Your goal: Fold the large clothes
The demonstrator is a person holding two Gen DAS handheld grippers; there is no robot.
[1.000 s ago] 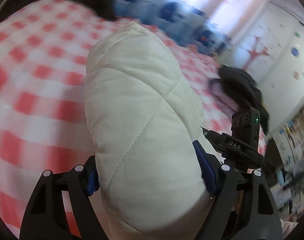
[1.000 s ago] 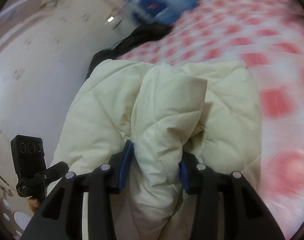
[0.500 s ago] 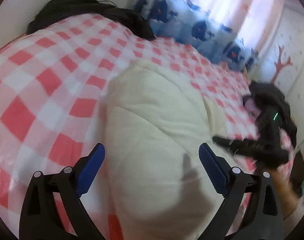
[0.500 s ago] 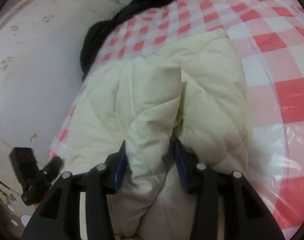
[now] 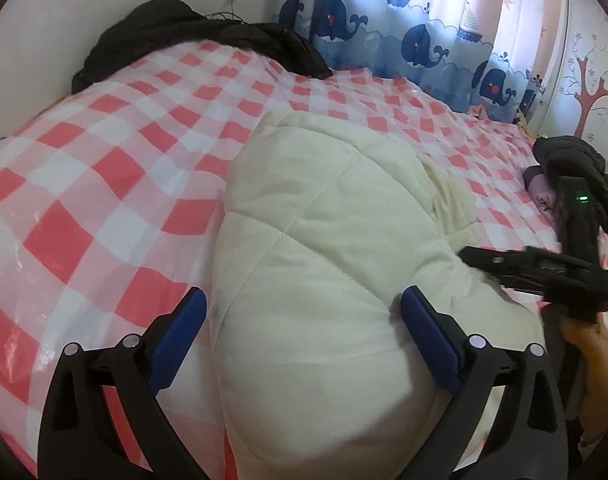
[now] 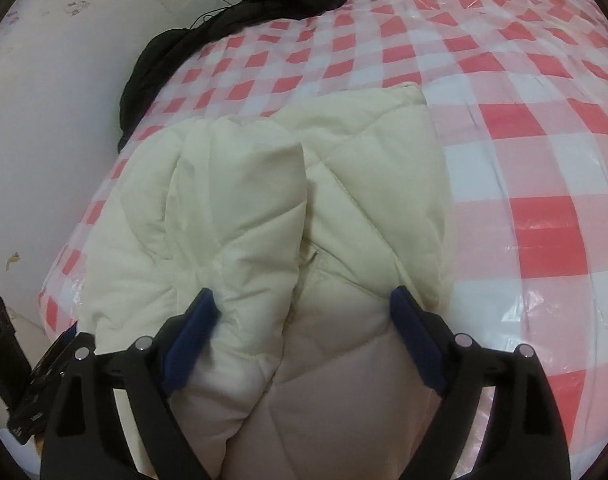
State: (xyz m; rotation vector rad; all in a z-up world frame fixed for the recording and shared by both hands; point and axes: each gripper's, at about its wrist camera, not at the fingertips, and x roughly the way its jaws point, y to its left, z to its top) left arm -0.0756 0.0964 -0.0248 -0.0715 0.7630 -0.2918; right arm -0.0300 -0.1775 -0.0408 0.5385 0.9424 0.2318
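Note:
A cream quilted puffer jacket (image 5: 323, 240) lies folded in a thick bundle on the red-and-white checked bed cover (image 5: 84, 200). It also shows in the right wrist view (image 6: 284, 200). My left gripper (image 5: 304, 312) is open, its blue pads wide apart on either side of the bundle's near end. My right gripper (image 6: 300, 312) is open too, straddling a folded sleeve and the jacket body. The right gripper also shows in the left wrist view (image 5: 543, 268) at the jacket's right side.
A black garment (image 5: 192, 36) lies at the bed's far left corner by the wall. It also shows in the right wrist view (image 6: 224, 20). Another dark garment (image 5: 571, 168) lies at the right edge. Whale-print curtains (image 5: 403, 36) hang behind the bed.
Both grippers were shut on the jacket and lifting it. The jacket now rests on the bed, and both grippers have opened, the left first, then the right.

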